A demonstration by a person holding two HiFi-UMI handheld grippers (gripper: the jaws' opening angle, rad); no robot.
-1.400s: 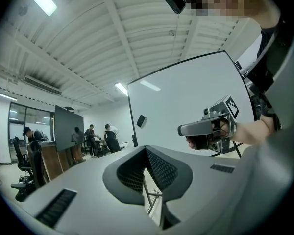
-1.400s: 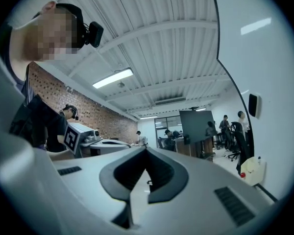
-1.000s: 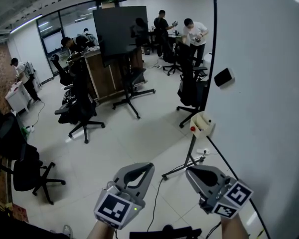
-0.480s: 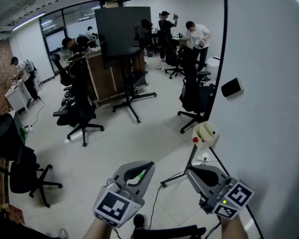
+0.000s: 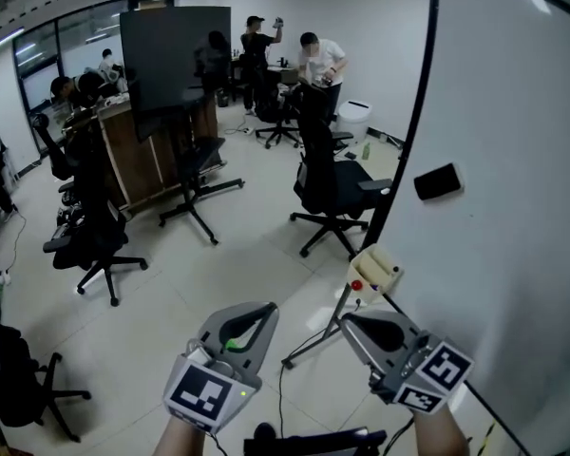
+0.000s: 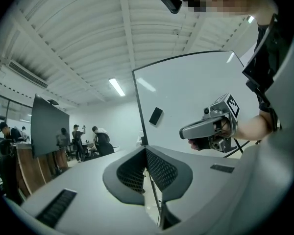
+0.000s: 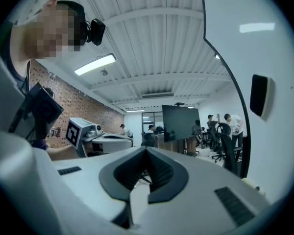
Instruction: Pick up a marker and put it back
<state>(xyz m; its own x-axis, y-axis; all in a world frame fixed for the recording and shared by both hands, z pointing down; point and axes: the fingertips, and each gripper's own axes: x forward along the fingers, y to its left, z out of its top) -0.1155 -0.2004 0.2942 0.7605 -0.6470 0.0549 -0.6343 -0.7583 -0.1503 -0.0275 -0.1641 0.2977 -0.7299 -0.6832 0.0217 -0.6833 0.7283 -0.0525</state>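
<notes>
Office floor, whiteboard [image 5: 513,207] at right: red-tipped marker [image 5: 357,285] in cream holder [image 5: 378,266] at board's lower edge, just beyond right hand-held gripper [image 5: 348,320], farther from left hand-held gripper [image 5: 264,310]; both pressed together, empty; marker's axis unclear.

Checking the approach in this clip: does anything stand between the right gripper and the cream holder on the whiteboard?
Nothing visible does. In the head view the right gripper, jaws together, points toward the cream holder with only open air between. No marker is clearly made out there.
</notes>
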